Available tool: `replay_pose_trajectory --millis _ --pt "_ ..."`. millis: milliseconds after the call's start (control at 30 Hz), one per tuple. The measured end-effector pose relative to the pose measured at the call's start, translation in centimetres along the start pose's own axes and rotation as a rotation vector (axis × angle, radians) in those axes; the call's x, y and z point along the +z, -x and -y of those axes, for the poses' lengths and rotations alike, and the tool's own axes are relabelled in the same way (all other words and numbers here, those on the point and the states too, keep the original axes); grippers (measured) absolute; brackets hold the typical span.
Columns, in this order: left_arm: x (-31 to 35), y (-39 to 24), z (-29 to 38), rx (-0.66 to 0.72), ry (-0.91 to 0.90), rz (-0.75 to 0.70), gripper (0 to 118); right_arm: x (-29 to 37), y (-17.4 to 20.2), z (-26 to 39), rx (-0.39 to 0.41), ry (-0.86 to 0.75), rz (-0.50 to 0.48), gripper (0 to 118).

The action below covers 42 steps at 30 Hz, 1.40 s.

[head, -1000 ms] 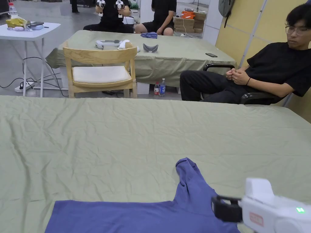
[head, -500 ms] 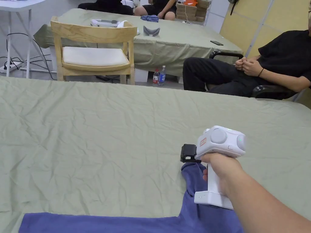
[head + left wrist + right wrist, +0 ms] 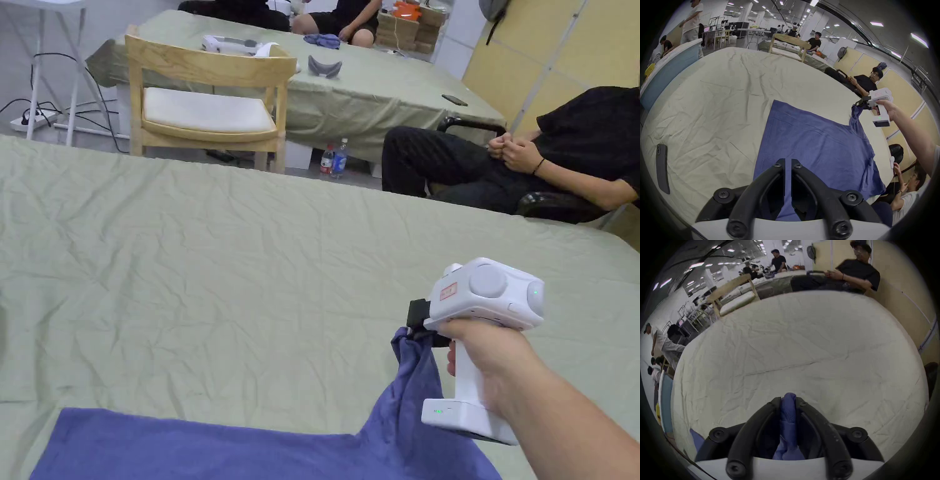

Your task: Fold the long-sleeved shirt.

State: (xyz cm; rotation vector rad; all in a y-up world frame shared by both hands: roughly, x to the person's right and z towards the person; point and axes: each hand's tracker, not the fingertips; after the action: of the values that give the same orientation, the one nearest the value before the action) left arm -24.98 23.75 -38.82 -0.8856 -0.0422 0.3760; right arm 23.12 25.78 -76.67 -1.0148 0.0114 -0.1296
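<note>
A blue long-sleeved shirt point(image 3: 219, 447) lies flat on the green-covered table point(image 3: 250, 262), along the near edge in the head view. One sleeve point(image 3: 409, 387) rises from the shirt's right side. My right gripper point(image 3: 417, 325) is shut on the sleeve's cuff and holds it a little above the cloth. In the right gripper view the blue cuff point(image 3: 788, 410) is pinched between the jaws of the right gripper point(image 3: 788, 400). In the left gripper view my left gripper point(image 3: 787, 162) hovers over the shirt body point(image 3: 810, 142), jaws nearly together with nothing seen between them. The right gripper point(image 3: 858, 104) shows there, far right.
A dark phone point(image 3: 662, 168) lies on the table far to the left. A wooden chair point(image 3: 206, 106) stands beyond the far edge. A person in black point(image 3: 562, 162) sits at the far right corner. Another person point(image 3: 907, 186) sits by the right edge.
My right gripper came in from the lower right to the sleeve's end, shut on the cuff and lifted it off the cloth. The head camera also tilted.
</note>
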Motion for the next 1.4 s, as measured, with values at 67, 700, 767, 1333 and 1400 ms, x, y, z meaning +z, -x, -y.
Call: replay_pose_trajectory --millis 67,700,767,1333,1400 --pt "0.5 -0.4 -0.3 0.004 -0.003 0.013 6 3.7 0.1 1.2 0.047 -0.049 -0.023 20" --pt "5.7 -2.4 1.5 -0.019 -0.064 0.031 6 10.5 -1.9 28.7 0.138 0.198 0.040 20" --pt "6.1 -2.5 1.6 -0.023 -0.063 0.026 7 8.8 -2.6 29.4 0.106 0.216 0.046 20" --pt "8.1 -3.0 3.2 -0.021 -0.027 0.043 6 21.6 -4.1 31.5 -0.084 -0.132 -0.086 86" --pt "7.5 -2.9 3.4 -0.031 -0.012 0.045 7 22.5 -3.6 32.6 -0.060 -0.135 -0.063 8"
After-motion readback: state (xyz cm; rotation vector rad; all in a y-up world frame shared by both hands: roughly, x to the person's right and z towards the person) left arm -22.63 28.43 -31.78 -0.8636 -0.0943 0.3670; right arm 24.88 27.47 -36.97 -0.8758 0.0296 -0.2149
